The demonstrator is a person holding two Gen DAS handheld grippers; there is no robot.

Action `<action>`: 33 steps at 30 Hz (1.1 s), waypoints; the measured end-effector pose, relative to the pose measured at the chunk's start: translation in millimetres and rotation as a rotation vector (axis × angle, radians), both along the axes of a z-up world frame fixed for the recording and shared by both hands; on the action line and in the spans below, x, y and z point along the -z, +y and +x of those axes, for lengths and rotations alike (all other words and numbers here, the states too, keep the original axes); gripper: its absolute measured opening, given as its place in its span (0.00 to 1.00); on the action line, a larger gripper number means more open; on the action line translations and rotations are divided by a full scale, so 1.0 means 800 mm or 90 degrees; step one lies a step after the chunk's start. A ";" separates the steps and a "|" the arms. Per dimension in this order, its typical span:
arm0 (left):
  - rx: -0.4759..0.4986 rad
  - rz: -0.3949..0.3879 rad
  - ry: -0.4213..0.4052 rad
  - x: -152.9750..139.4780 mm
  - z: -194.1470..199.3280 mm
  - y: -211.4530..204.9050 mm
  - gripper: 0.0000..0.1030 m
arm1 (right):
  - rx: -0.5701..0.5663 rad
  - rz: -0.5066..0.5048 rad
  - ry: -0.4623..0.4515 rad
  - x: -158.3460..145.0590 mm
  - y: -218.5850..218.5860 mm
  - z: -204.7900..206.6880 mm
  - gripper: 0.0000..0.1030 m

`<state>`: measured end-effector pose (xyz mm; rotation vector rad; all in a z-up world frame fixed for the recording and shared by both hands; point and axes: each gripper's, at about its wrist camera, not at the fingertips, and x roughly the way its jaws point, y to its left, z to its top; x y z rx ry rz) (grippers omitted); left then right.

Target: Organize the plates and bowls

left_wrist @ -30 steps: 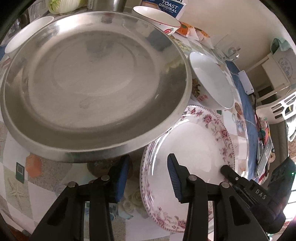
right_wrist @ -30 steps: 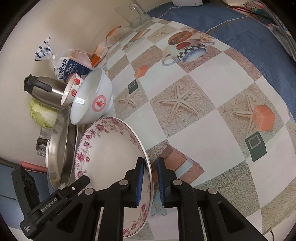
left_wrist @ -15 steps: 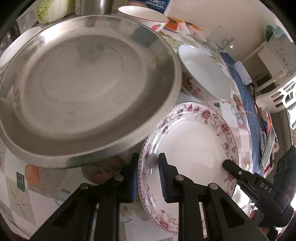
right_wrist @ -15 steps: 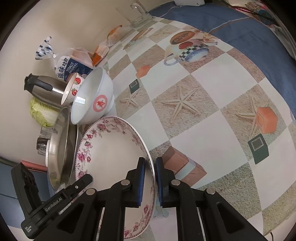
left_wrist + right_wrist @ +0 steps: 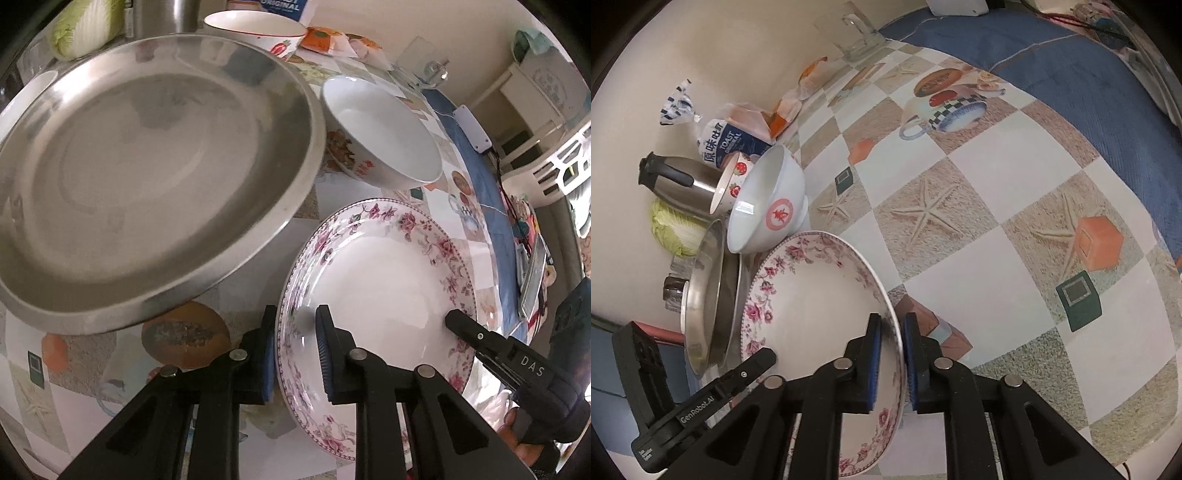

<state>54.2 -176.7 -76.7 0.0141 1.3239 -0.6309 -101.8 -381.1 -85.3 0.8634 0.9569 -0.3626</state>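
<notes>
A white plate with a pink floral rim (image 5: 384,273) (image 5: 809,295) is held between both grippers, lifted off the table. My left gripper (image 5: 295,347) is shut on its near rim. My right gripper (image 5: 891,350) is shut on the opposite rim. A large steel plate (image 5: 147,158) (image 5: 701,295) lies to the left of it. A white bowl with a red emblem (image 5: 380,129) (image 5: 768,206) stands beyond the floral plate. A smaller strawberry-patterned bowl (image 5: 255,29) (image 5: 731,181) sits behind the steel plate.
The table has a checked cloth with starfish prints (image 5: 960,236). At the back stand a steel kettle (image 5: 679,181), a cabbage (image 5: 676,229), a toast bag (image 5: 731,144) and a glass mug (image 5: 857,33). A blue cloth (image 5: 1071,62) covers the far side.
My left gripper moved right from the steel plate's edge and shut on the floral plate's rim. The right gripper stayed shut on the plate, which has lifted a little.
</notes>
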 end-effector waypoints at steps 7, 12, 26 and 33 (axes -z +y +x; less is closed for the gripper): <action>0.016 -0.018 -0.038 -0.025 -0.004 0.002 0.20 | -0.005 -0.039 -0.003 -0.016 0.003 -0.003 0.13; 0.023 -0.023 -0.056 -0.040 -0.007 0.005 0.20 | -0.010 -0.055 -0.012 -0.027 0.009 -0.005 0.13; 0.035 -0.015 -0.121 -0.073 -0.024 0.005 0.20 | -0.018 -0.087 -0.072 -0.068 0.018 -0.025 0.14; 0.040 -0.025 -0.162 -0.095 -0.033 0.009 0.20 | -0.015 -0.095 -0.109 -0.086 0.023 -0.035 0.14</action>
